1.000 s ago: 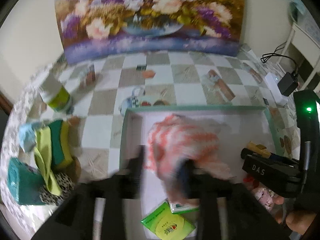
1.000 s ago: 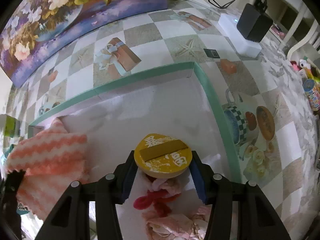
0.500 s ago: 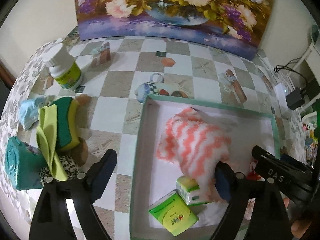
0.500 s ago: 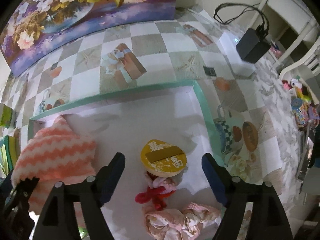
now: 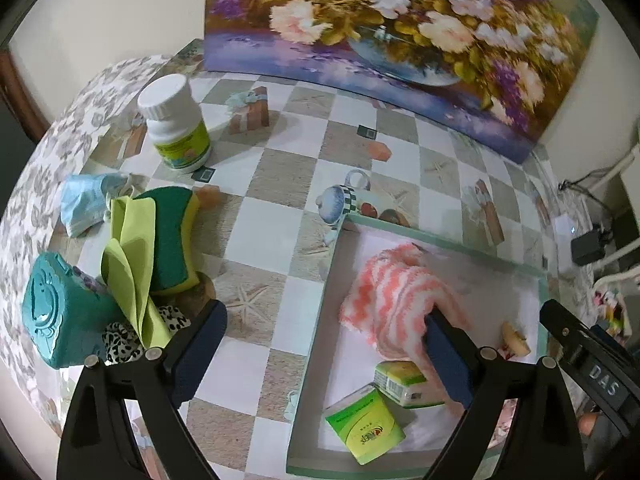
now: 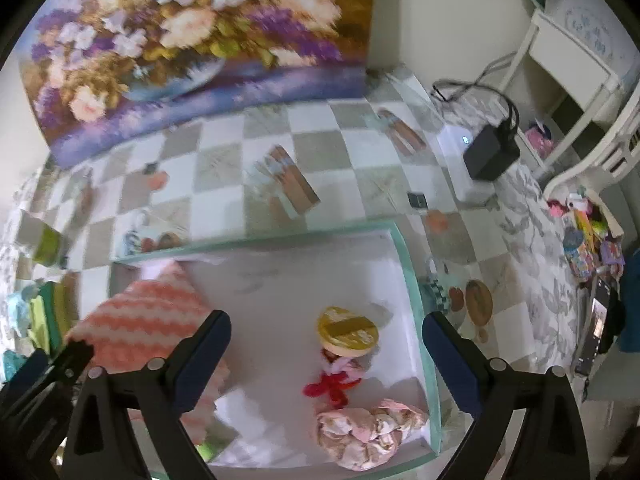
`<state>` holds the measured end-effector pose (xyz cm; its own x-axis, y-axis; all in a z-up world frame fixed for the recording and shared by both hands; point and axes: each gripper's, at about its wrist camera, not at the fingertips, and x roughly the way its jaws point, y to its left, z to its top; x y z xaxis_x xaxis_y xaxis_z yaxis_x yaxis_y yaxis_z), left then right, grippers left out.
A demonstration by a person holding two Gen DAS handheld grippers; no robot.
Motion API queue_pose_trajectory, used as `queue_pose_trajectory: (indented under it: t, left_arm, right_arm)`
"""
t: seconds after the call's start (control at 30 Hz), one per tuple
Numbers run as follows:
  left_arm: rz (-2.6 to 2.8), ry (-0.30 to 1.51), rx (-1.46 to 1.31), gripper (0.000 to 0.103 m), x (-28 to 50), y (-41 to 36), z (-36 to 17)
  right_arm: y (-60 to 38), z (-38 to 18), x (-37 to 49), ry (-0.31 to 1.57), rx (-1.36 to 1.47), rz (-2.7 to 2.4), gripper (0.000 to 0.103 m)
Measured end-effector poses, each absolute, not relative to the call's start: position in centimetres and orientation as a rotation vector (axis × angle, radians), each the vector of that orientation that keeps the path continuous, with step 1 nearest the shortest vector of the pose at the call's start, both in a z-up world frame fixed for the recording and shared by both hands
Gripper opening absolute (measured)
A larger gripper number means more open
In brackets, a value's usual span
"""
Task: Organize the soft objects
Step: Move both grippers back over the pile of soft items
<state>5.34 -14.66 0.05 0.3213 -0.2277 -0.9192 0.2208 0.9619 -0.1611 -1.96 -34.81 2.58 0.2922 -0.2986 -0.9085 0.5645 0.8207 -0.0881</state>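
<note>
The left gripper (image 5: 324,344) stands with its jaws wide apart and holds nothing; its right finger (image 5: 448,360) lies against the near edge of the pink-and-white zigzag cloth (image 5: 396,300), while its left finger (image 5: 198,344) hangs over the checked tablecloth (image 5: 276,168) outside the green-rimmed tray (image 5: 320,320). The cloth lies bunched in the tray's left part, its long axis running from that finger away toward the tray's far left corner. Just below the right finger sit a small tissue pack (image 5: 402,380) and a green packet (image 5: 364,428), side by side on the tray floor. Left of the left finger is a heap: a teal box (image 5: 60,316), a leopard-print fabric (image 5: 124,340), a lime cloth (image 5: 128,256) draped over a green-and-yellow sponge (image 5: 172,240), and a pale blue face mask (image 5: 84,204); farther off stands a white bottle (image 5: 176,124). The right gripper (image 6: 326,364) is also spread wide and empty, above the tray (image 6: 416,312). Between its fingers lie a round yellow toy with a red bow (image 6: 346,340) and, nearer, a crumpled pink scrunchie (image 6: 368,432); the zigzag cloth (image 6: 144,320) is beyond its left finger. A floral painting (image 6: 192,40) leans against the wall at the table's far edge, and a black adapter (image 6: 490,152) with cable rests far right, near white furniture (image 6: 568,80).
</note>
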Motion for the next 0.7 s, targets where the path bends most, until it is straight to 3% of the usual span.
queue_pose_trajectory:
  t: [0.13,0.23,0.7]
  left_arm:
    - [-0.302,1.215,-0.022,0.095,5.5,-14.3,0.1]
    - [-0.305,1.232,0.015,0.101,5.5,-14.8,-0.6]
    - [-0.265,1.324,0.099,0.101,5.3,-16.4,-4.8]
  right_arm:
    - [-33.8,4.1,-1.8,1.101,0.249,-0.574,0.098]
    - [-33.5,4.7,-1.8,1.083,0.25,-0.569,0.098]
    - [-33.6,3.8,-1.6,1.113,0.253,-0.571,0.098]
